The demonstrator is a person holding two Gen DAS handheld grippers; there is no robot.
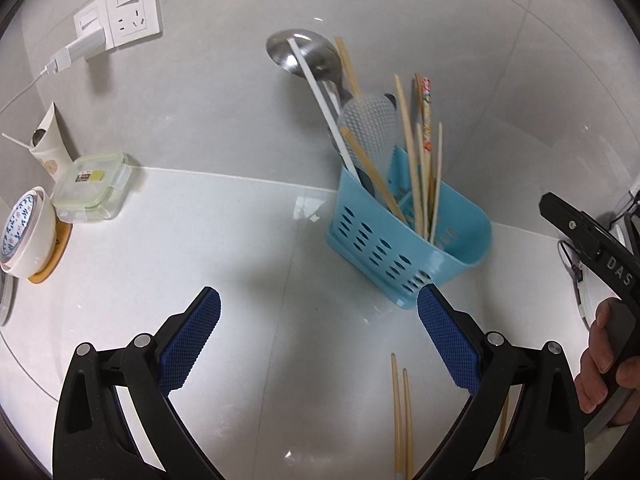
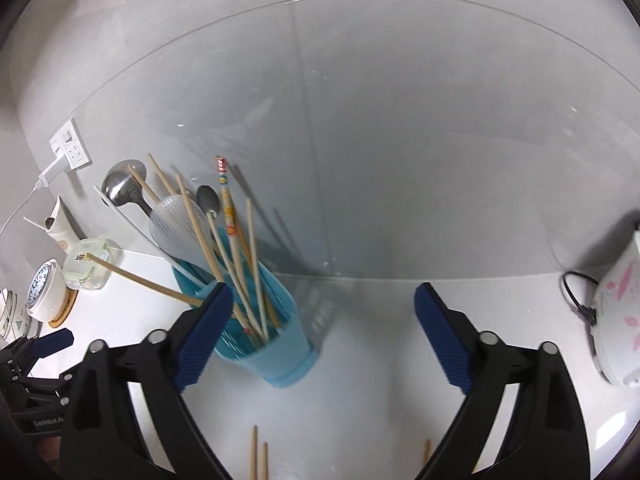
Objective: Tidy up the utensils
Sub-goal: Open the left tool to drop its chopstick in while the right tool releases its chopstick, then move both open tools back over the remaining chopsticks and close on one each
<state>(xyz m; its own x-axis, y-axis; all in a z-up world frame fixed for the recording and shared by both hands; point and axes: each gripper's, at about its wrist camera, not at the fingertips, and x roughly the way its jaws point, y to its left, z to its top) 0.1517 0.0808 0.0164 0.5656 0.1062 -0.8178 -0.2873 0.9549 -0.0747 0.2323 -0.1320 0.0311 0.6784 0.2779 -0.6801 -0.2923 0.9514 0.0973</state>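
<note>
A blue perforated utensil holder (image 1: 404, 248) stands on the white counter by the wall and holds a steel ladle (image 1: 304, 54), a translucent rice paddle (image 1: 370, 128) and several chopsticks (image 1: 420, 168). It also shows in the right wrist view (image 2: 276, 344). Two wooden chopsticks (image 1: 401, 416) lie on the counter in front, also low in the right wrist view (image 2: 258, 460). My left gripper (image 1: 319, 338) is open and empty, just short of the holder. My right gripper (image 2: 323, 336) is open and empty beside the holder, its left pad (image 2: 204, 340) in front of it.
At the left stand a clear lidded food box (image 1: 90, 188), a patterned bowl (image 1: 26, 232) on a wooden coaster and a white cup (image 1: 50, 148). A wall socket (image 1: 120, 16) with a plugged charger is above. A white rice cooker (image 2: 618, 312) sits at the right.
</note>
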